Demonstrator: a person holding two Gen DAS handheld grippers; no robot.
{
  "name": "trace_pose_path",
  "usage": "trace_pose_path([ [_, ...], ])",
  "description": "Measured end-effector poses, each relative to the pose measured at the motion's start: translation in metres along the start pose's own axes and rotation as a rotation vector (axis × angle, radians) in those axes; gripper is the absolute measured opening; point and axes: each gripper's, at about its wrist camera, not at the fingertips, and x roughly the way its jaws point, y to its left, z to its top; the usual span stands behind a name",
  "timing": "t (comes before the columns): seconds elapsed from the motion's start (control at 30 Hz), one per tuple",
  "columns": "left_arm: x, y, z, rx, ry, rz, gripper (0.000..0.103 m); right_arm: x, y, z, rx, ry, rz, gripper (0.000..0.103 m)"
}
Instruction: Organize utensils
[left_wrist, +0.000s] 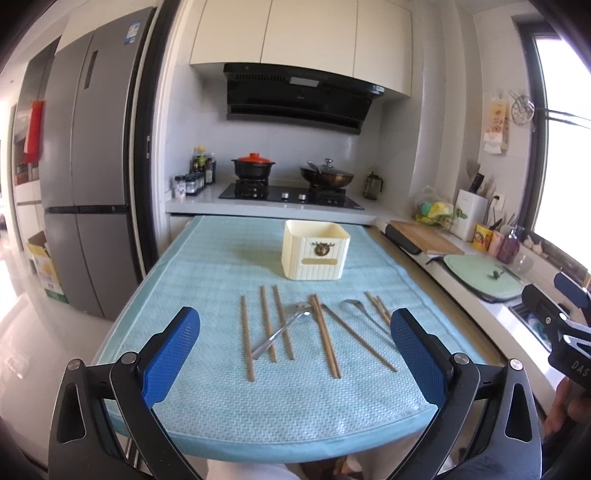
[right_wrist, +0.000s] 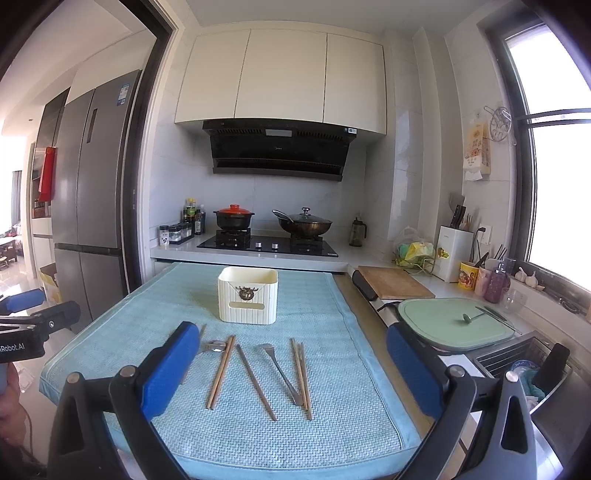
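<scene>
A counter (left_wrist: 207, 266) draped in a pale blue woven cloth carries everything. Toward its far edge, about midway across, stands a cream ribbed plastic utensil holder (left_wrist: 315, 250) with a small bronze emblem on its front; it is upright, and nothing shows above its rim.

Nearer the front edge, well apart from the holder, the utensils lie flat in a loose row. Toward the left edge are three single brown wooden chopsticks (left_wrist: 267, 327), with a steel spoon (left_wrist: 282, 328) lying slantwise across two of them (bowl toward the holder). Beside the spoon lies a pair of chopsticks (left_wrist: 325, 336) touching along their length, then one darker chopstick (left_wrist: 358, 343) angled toward the right edge. Closest to the right edge, a second steel spoon (right_wrist: 281, 373) rests just beside another chopstick pair (right_wrist: 303, 380).

The left gripper (left_wrist: 293, 360) hovers above the front edge, its blue padded fingers (left_wrist: 171, 354) spread wide and holding nothing. The right gripper (right_wrist: 290, 374) hovers likewise, nearer the right edge, its blue fingers (right_wrist: 168, 369) also wide apart and empty.
</scene>
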Motion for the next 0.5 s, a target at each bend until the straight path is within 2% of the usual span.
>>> trace_pose_path([
  [0.3, 0.0016, 0.0008, 0.0, -0.002, -0.009, 0.002, 0.103, 0.0043, -0.0013, -0.0022, 0.01, 0.003, -0.003, 0.103],
  [0.5, 0.0067, -0.0014, 0.0016, 0.006, 0.005, 0.009, 0.103, 0.0036, 0.0005, -0.0036, 0.0, -0.019, 0.03, 0.103],
])
